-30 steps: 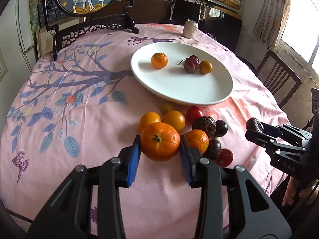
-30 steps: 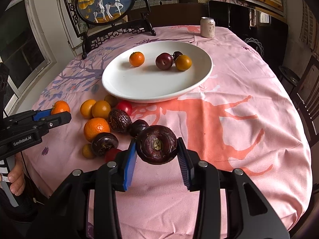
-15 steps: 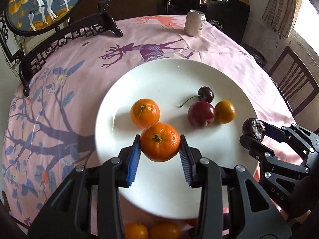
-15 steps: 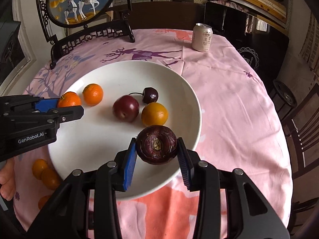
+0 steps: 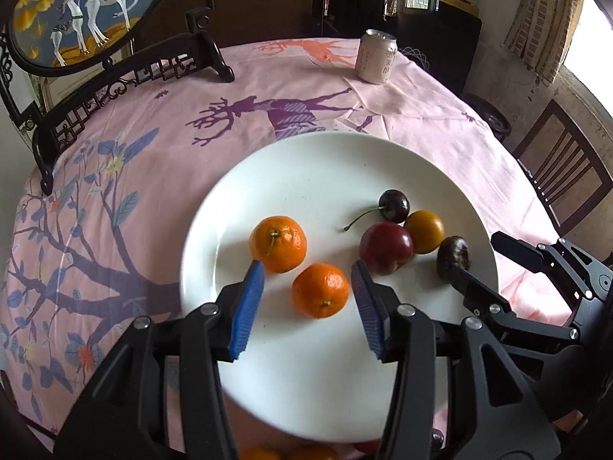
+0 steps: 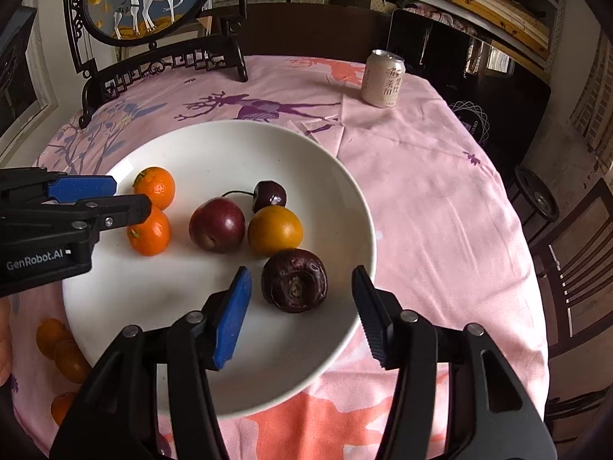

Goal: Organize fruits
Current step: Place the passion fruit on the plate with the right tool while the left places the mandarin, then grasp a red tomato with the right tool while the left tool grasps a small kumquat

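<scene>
A white plate point(image 5: 314, 161) point(image 6: 230, 142) sits on the pink tablecloth. My left gripper point(image 5: 308, 280) is open around a mandarin point(image 5: 321, 290) point(image 6: 149, 233) that rests on the plate. A second mandarin point(image 5: 278, 244) point(image 6: 155, 186) lies just beyond it. My right gripper point(image 6: 300, 281) is open around a dark wrinkled passion fruit point(image 6: 294, 281) point(image 5: 453, 255) lying on the plate. A red plum point(image 5: 386, 247) point(image 6: 217, 224), a yellow-orange fruit point(image 5: 424, 231) point(image 6: 275, 230) and a dark cherry point(image 5: 394, 205) point(image 6: 270, 195) also lie on the plate.
A drink can point(image 5: 376, 56) point(image 6: 383, 78) stands at the table's far side. A framed deer screen on a black stand point(image 5: 88, 11) point(image 6: 153, 4) is at the far left. Several loose fruits point(image 6: 63, 349) lie on the cloth near the plate's near left rim. A wooden chair point(image 5: 563, 176) stands to the right.
Both grippers have opened. The mandarin and the passion fruit have left the jaws and now rest on the plate. Both grippers sit lower and closer to the plate.
</scene>
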Demonstrator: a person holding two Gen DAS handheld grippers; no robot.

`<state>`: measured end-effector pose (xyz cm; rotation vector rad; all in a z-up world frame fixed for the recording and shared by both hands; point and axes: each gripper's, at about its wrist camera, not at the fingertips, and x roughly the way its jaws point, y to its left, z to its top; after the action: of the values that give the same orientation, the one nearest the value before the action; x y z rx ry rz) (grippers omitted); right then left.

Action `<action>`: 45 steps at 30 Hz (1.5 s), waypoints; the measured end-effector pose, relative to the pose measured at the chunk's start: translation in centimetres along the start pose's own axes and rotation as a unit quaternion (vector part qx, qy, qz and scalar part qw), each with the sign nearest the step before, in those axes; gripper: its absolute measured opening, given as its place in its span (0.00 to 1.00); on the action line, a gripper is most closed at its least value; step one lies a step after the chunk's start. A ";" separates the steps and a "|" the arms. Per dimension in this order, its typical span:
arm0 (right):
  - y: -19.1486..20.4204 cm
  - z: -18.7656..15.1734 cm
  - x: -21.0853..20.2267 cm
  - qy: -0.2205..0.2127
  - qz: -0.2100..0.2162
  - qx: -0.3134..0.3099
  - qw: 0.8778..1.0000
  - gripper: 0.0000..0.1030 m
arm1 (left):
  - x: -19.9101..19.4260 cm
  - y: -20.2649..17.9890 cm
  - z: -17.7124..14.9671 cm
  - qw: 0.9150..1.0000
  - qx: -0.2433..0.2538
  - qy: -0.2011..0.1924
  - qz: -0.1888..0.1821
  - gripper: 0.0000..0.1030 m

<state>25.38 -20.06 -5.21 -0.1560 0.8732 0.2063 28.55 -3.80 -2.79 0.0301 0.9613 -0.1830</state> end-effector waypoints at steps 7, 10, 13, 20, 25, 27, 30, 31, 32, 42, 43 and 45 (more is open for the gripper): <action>0.5 -6.1 -8.0 -0.031 0.064 0.022 0.997 0.57 | -8.9 1.7 -7.2 0.997 -0.008 -0.081 0.013 0.64; 1.5 -9.9 -9.5 -0.021 0.097 0.039 0.994 0.65 | -10.6 2.6 -11.7 0.995 -0.020 -0.094 0.019 0.65; 3.1 -12.3 -10.1 -0.002 0.118 0.042 0.992 0.65 | -10.8 3.4 -15.3 0.995 -0.031 -0.083 0.039 0.66; 7.6 -13.9 -10.3 0.014 0.132 -0.011 0.991 0.65 | -10.2 4.7 -19.1 0.997 -0.049 -0.049 0.035 0.66; 8.6 -14.4 -9.3 0.032 0.122 -0.019 0.992 0.65 | -10.7 5.0 -20.0 0.997 -0.051 -0.049 0.032 0.68; 8.8 -14.4 -9.1 0.037 0.120 -0.018 0.992 0.65 | -10.8 5.0 -20.3 0.997 -0.051 -0.048 0.029 0.69; 8.8 -14.5 -8.6 0.039 0.119 -0.018 0.992 0.65 | -10.7 4.5 -20.6 0.998 -0.045 -0.043 0.018 0.71; 8.9 -14.4 -8.4 0.038 0.119 -0.018 0.992 0.65 | -10.7 4.2 -20.8 0.998 -0.041 -0.041 0.014 0.72; 9.1 -14.4 -8.2 0.035 0.119 -0.019 0.992 0.65 | -10.5 3.9 -20.9 0.999 -0.036 -0.039 0.011 0.72; 8.9 -14.3 -7.7 0.020 0.137 -0.015 0.990 0.32 | -9.8 1.3 -21.8 1.000 -0.009 -0.018 -0.018 0.73; 8.5 -14.3 -8.0 0.017 0.132 -0.009 0.991 0.32 | -9.7 1.0 -21.7 1.000 -0.006 -0.016 -0.023 0.73; 7.5 -14.4 -8.4 0.011 0.119 0.000 0.993 0.32 | -9.4 0.3 -21.6 1.000 0.001 -0.011 -0.028 0.73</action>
<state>7.66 -16.89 -8.20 -0.0527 0.9143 0.4278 5.79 0.13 -7.55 0.0026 0.9408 -0.2344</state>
